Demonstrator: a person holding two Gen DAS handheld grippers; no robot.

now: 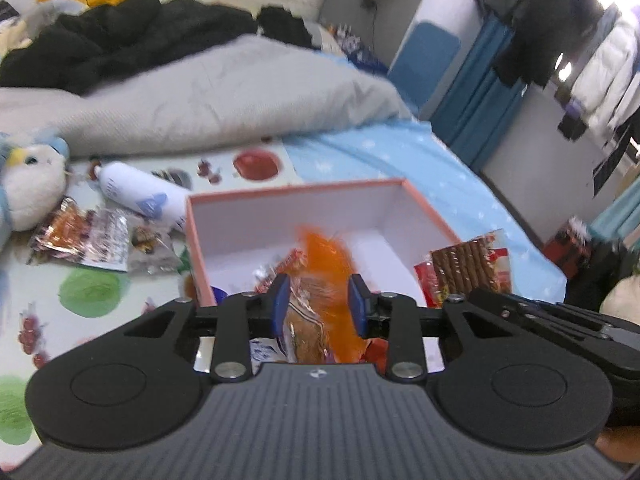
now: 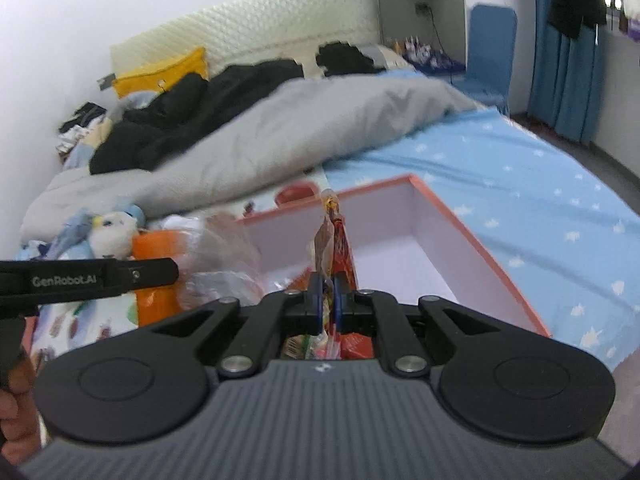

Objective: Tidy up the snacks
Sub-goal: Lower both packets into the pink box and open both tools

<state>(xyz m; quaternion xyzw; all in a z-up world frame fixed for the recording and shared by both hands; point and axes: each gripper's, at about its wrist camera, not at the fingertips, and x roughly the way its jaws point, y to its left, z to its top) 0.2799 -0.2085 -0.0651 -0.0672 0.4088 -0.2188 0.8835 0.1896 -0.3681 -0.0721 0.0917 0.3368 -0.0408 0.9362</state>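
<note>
The bed point(image 2: 500, 184), under a pale blue star-print sheet, fills both views, with a grey quilt point(image 1: 224, 92) heaped across the upper half. On it sits an open box point(image 1: 320, 216) with an orange rim and white inside, centre frame; its long sides run away from the cameras toward the quilt.

The left gripper point(image 1: 320, 300) comes in from the bottom edge, angled downward over the box's near wall. Its blue pads are pressed against an orange snack packet point(image 1: 326, 276), which stands on end between them, long axis running up the frame over the box — its upper part is smeared by motion blur, and any print on it is unreadable.

The right gripper point(image 2: 326, 296) also reaches in from the bottom, pointing down into the same box. Its jaws are clamped tight on a thin red snack packet point(image 2: 338, 236) held edge-on, long axis upright, tip near the box's far wall.

In the left wrist view, lower left of the box, loose snack packets point(image 1: 84, 236) lie flat on a fruit-print mat point(image 1: 84, 300); a biscuit packet point(image 1: 468, 268) leans at the box's right side, partly cut off by the gripper body. A white bottle point(image 1: 136, 192) lies beside a plush toy point(image 1: 32, 188) — only half in frame.
</note>
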